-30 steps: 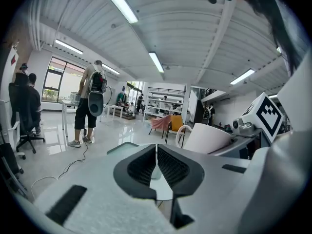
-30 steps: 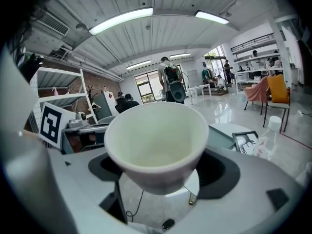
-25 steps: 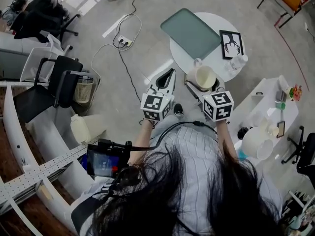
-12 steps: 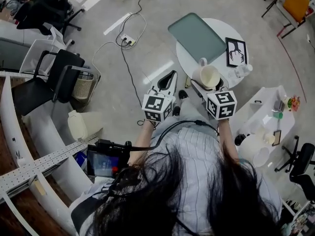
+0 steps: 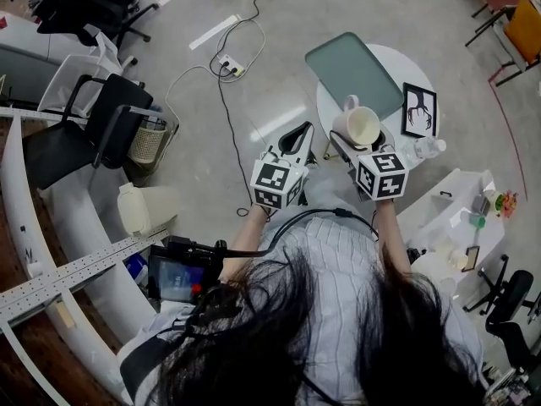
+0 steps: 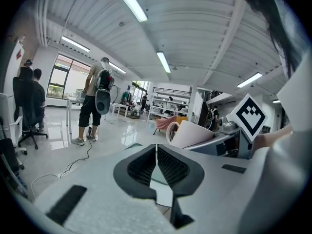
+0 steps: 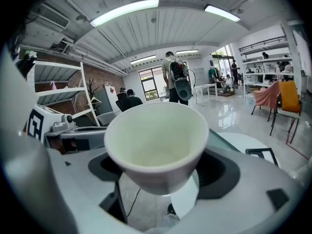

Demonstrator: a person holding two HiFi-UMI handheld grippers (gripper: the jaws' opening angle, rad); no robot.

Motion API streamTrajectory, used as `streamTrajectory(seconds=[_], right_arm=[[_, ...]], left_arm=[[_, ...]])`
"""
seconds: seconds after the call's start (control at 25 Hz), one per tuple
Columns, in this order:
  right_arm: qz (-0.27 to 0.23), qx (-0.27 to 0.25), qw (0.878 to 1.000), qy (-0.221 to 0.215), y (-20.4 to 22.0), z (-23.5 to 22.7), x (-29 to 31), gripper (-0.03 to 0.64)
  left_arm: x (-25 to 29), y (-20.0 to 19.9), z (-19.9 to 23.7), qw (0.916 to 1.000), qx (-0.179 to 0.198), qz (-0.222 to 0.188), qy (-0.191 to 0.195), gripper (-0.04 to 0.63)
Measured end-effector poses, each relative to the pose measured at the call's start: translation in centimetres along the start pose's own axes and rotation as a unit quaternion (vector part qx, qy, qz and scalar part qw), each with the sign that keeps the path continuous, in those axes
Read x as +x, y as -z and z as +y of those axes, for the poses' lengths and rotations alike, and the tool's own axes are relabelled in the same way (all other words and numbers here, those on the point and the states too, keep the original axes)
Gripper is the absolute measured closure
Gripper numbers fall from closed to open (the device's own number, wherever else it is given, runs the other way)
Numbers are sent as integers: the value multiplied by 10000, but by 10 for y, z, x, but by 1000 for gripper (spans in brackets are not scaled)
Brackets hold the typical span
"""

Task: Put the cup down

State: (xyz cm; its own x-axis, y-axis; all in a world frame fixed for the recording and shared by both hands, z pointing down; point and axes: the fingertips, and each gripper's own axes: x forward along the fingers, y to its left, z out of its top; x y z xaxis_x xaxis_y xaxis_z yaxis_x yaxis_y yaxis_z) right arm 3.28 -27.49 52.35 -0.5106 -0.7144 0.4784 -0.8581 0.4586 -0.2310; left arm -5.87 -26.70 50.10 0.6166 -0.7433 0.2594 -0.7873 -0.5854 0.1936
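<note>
Progress is sitting short of the finish: the cup (image 7: 157,145) is not yet down. The right tool (image 5: 362,145) is clamping it by the lower body, the jaws spread to the cup's width and pressing on either side, with the open mouth tipping back toward the tool's camera and the handle pointing away from the tool. Seen from the head view, the cup is hanging in the air over the near edge of the round white bench (image 5: 402,61), so what is remaining, by my reading, is lowering it onto a bare patch, levelling it and letting the jaws part.

The left tool (image 6: 156,159) is carrying nothing; its jaws are pressing together with only a hairline slit between them, and it is hovering beside the right tool, on that tool's left, off the bench edge and over the floor.

Ahead of the right tool, a green tray (image 5: 355,73) is taking up much of the bench's far-left part. To the tool's front right, a framed picture (image 5: 420,110) is lying flat, and a clear bottle (image 5: 428,147) is lying just right of the tips. These are narrowing the free landing spot to the strip just beyond the tips, so the bottle and frame are looking like the things most likely to get nudged.
</note>
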Motion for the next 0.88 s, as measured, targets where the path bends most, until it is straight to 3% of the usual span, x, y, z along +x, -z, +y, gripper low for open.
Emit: streamTrajectory(seconds=[0.32, 0.88], right_arm=[[190, -86, 9998, 48, -22, -35, 67, 209], [775, -431, 9960, 117, -21, -109, 182, 209]], left_arm=[[46, -10, 28, 9998, -23, 174, 89, 577], [125, -14, 78, 9980, -166, 587, 147, 578]])
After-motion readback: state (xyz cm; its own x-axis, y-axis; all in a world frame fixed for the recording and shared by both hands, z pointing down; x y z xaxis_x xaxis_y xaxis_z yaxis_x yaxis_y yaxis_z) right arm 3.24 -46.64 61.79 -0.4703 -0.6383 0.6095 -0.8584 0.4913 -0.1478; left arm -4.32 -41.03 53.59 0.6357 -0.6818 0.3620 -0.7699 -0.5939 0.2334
